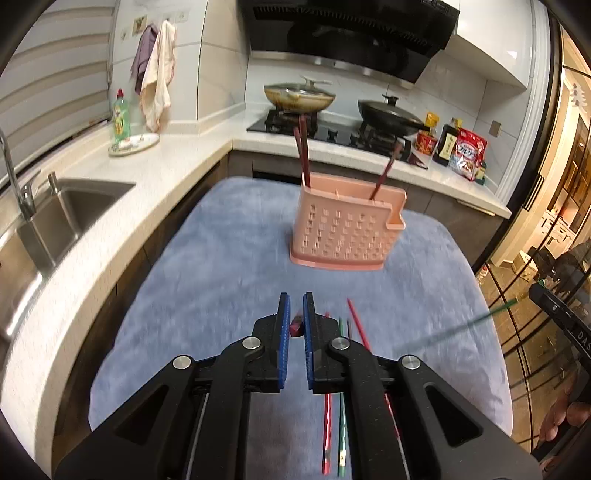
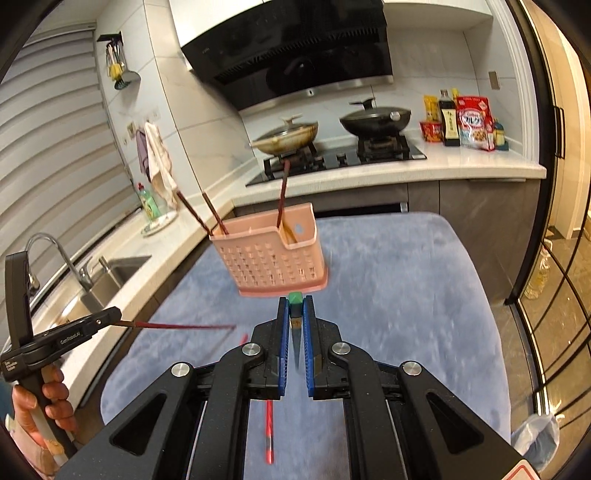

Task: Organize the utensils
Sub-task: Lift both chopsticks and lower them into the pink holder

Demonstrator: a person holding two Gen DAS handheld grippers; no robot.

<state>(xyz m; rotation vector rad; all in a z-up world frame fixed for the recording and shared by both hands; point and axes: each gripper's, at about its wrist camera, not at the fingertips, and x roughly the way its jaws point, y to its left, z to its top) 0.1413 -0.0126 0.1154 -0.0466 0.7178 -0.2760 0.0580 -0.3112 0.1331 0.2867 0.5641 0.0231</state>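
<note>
Standing at twelve o'clock on the blue cloth (image 2: 406, 280), the pink perforated holder (image 2: 271, 258) contains three dark red chopsticks (image 2: 282, 195). Left gripper (image 1: 296, 314) pinches a dark red chopstick (image 2: 177, 326); right gripper (image 2: 295, 314) pinches a green-tipped chopstick (image 2: 295, 297). Loose chopsticks (image 1: 341, 424) lie at six o'clock, partly hidden, blurred.

Upper middle of the frame there's a stove (image 1: 332, 129) with two lidded pans (image 1: 299, 96) under a black hood (image 1: 347, 33). Steel sink (image 1: 66, 218) far left, green soap bottle (image 1: 121, 118) behind it, cereal bag (image 1: 469, 153) on the right.
</note>
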